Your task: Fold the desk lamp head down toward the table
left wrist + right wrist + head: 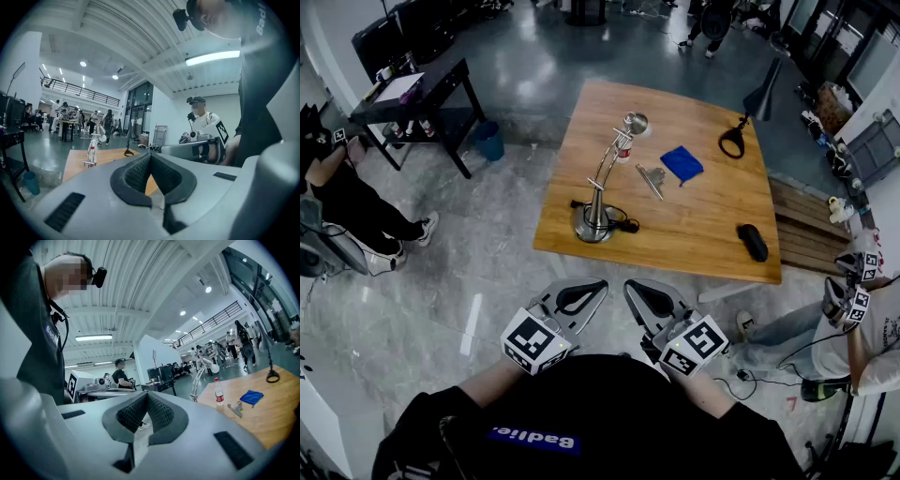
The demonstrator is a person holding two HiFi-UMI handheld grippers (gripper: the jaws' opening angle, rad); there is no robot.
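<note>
A silver desk lamp stands on the wooden table [712, 225]. Its round base [593, 223] is near the table's front left corner, and its curved arm rises to the head [635, 122], which is up. The lamp [92, 150] looks small and far in the left gripper view. In the right gripper view the lamp [206, 369] is at centre right. My left gripper [598, 284] and right gripper [631, 286] hang side by side close to my body, short of the table's front edge. Both are shut and hold nothing, their dark pads meeting at the tips [151, 156] [147, 396].
On the table are a small bottle [623, 150], a blue cloth [682, 162], a metal clip [651, 178], a black looped strap [732, 141] and a black oblong thing [752, 241]. A black side table [422, 94] and a blue bin [489, 141] stand to the left. People sit at both sides.
</note>
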